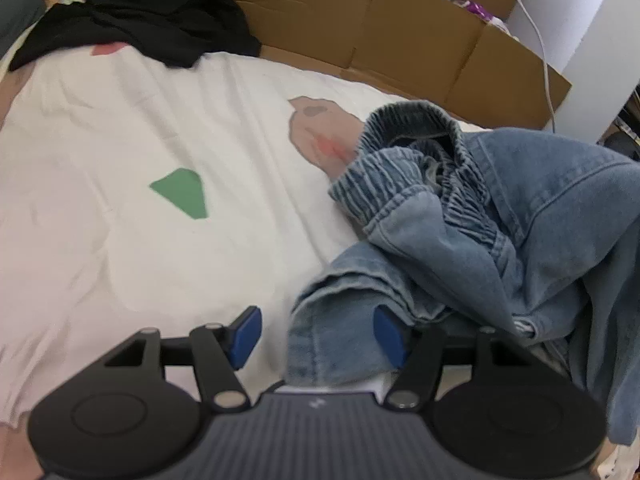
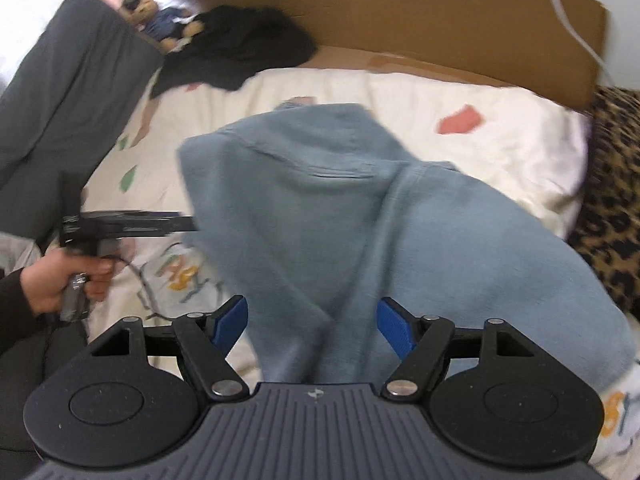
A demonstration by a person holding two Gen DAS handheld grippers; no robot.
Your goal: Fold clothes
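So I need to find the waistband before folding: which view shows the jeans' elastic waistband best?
The left wrist view. There the gathered elastic waistband of the jeans lies sharp and ribbed, curling open on the bed sheet. The right wrist view shows only blurred, smooth blue denim, with no waistband to make out.

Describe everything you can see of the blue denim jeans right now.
The light blue denim jeans lie crumpled, unfolded, on the white patterned bedsheet, their gathered elastic waistband curled open and facing up. A hemmed fold runs between the open blue pads of the left gripper. In the right wrist view the blurred cloth also rises between the open right gripper.
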